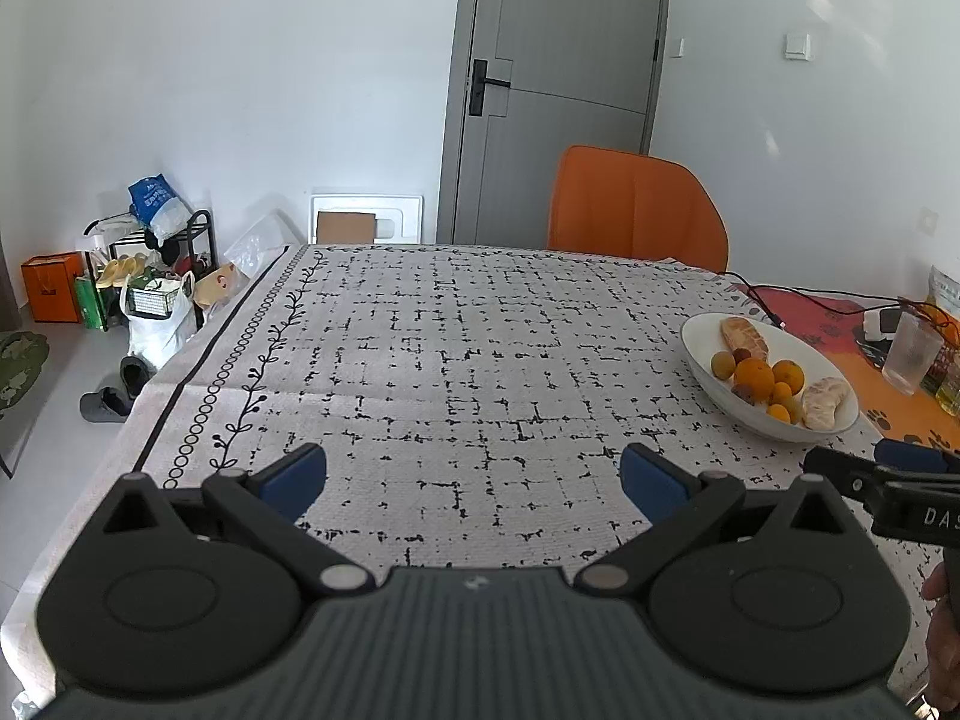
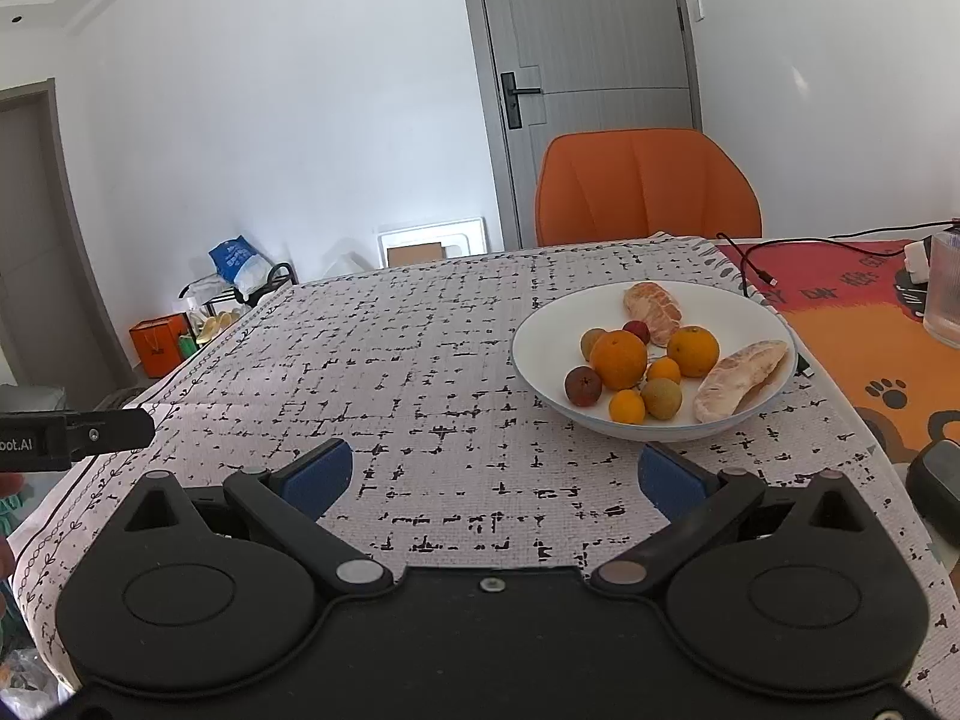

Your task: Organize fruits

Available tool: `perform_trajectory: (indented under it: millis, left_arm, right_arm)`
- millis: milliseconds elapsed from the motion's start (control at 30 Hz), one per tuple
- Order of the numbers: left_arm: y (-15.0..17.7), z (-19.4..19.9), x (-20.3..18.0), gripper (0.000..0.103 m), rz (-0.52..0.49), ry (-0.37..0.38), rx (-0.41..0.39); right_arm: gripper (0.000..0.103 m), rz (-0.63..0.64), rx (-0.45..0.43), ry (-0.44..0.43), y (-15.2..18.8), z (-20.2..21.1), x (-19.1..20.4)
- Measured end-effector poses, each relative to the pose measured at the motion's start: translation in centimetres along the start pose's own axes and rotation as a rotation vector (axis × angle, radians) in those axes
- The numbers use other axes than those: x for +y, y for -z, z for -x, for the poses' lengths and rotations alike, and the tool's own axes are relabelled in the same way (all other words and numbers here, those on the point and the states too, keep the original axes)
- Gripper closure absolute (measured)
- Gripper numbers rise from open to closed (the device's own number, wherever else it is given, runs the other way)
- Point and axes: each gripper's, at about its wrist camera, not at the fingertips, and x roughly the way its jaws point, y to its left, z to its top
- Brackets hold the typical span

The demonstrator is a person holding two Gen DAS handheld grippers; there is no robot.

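Observation:
A white bowl [image 2: 540,336] on the patterned tablecloth holds several fruits: a large orange [image 2: 618,359], a second orange [image 2: 693,350], small kumquats, dark red and brownish round fruits, and two peeled citrus pieces [image 2: 741,381]. The bowl also shows at the right of the left wrist view [image 1: 699,339]. My right gripper [image 2: 495,474] is open and empty, just in front of the bowl. My left gripper [image 1: 474,477] is open and empty over bare cloth, left of the bowl. Each gripper's tip shows at the edge of the other's view.
An orange chair [image 2: 645,192] stands at the table's far edge. A red and orange mat [image 2: 852,324] at the right carries cables and a clear glass [image 2: 945,294]. The table's left edge [image 1: 180,384] drops to the floor with shoes and bags.

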Motion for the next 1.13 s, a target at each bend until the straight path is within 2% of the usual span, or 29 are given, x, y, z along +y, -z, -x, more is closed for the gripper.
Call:
perform_trajectory:
  millis: [1133]
  left_arm:
    - [0.16,0.21,0.27,0.000,-0.003,0.019,-0.010]
  right_arm:
    - [0.000,0.027,-0.004,0.022,-0.88,0.02,0.47]
